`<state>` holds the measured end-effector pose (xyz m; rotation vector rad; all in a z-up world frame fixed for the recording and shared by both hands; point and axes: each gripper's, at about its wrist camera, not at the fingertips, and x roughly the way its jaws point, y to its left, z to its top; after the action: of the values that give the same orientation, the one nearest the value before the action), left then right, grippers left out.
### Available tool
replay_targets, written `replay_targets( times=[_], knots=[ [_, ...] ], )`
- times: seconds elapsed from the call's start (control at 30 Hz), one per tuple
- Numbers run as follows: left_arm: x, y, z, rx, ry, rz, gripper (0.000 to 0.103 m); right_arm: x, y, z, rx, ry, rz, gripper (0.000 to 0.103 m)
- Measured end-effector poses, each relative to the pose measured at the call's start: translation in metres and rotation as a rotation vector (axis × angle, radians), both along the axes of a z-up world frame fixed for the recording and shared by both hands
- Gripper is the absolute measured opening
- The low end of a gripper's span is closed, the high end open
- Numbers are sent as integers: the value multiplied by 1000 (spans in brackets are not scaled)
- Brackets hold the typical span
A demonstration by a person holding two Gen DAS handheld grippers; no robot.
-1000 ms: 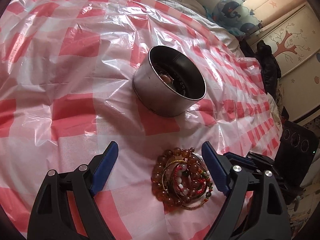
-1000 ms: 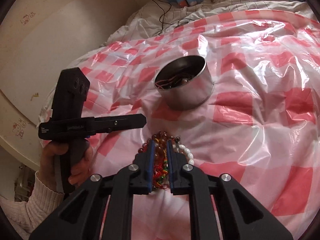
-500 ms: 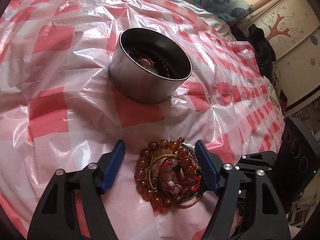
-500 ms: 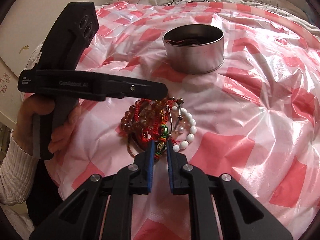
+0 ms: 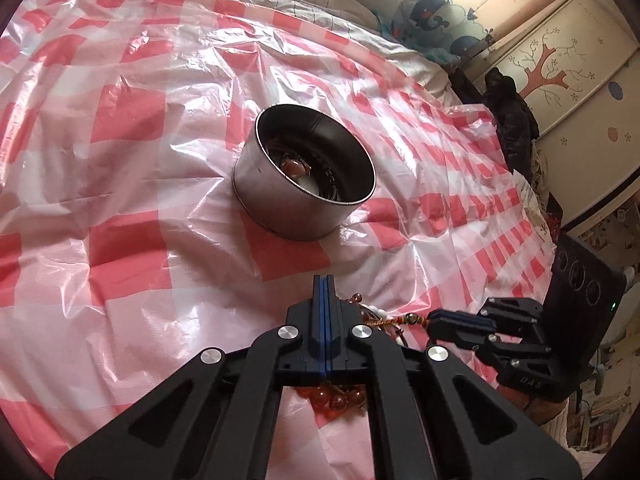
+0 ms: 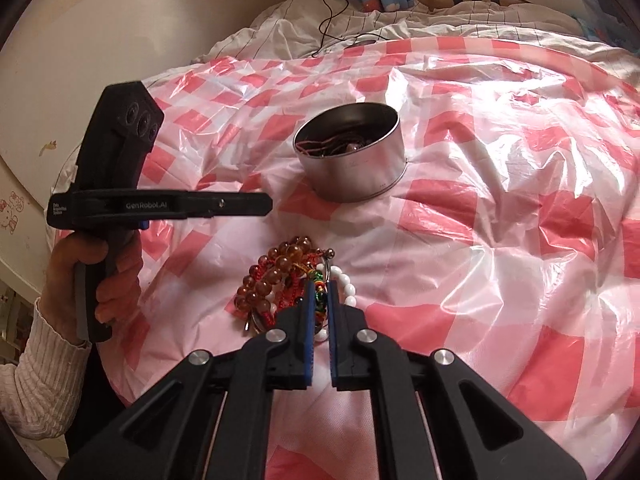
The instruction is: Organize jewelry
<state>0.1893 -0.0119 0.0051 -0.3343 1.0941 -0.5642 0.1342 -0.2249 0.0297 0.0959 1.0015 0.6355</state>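
A pile of bead bracelets [image 6: 276, 276] lies on the pink checked plastic sheet [image 6: 500, 240]: amber beads, white beads and red cords. My right gripper [image 6: 320, 286] is closing, its blue pads pinching a multicoloured braided cord bracelet [image 6: 318, 280] at the pile's near edge. In the left wrist view that cord [image 5: 400, 322] stretches to the right gripper [image 5: 434, 318]. My left gripper [image 5: 323, 280] is closing too; its pads meet with nothing between them. It hovers over the pile and hides most of it, leaving some amber beads [image 5: 340, 400] showing. A round metal tin [image 5: 304, 176] beyond holds some jewelry.
A hand [image 6: 80, 280] in a white knit sleeve holds the left gripper [image 6: 266, 204] to the left of the pile. Rumpled bedding and a black cable [image 6: 332, 12] lie beyond the sheet. A wall runs along the left, and cupboards [image 5: 560, 60] stand at the right.
The left gripper's fingers, wide apart on either side of the bracelet pile, have come together. The right gripper's fingers have narrowed on the coloured cord at the pile's edge.
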Motion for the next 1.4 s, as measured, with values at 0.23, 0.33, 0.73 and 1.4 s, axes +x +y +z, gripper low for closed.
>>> replay_targets(
  times=[0.23, 0.33, 0.73, 1.4],
  knots=[
    [2, -18, -22, 107, 67, -50, 18, 4, -29, 16, 101, -36, -103, 6],
    [-3, -28, -25, 137, 53, -93, 34, 7, -35, 16, 98, -32, -123, 6],
    [-7, -31, -27, 239, 2, -78, 43, 14, -32, 0, 42, 40, -131, 7],
    [-16, -5, 13, 108, -97, -66, 10, 16, -29, -14, -39, 68, -154, 7]
  ],
)
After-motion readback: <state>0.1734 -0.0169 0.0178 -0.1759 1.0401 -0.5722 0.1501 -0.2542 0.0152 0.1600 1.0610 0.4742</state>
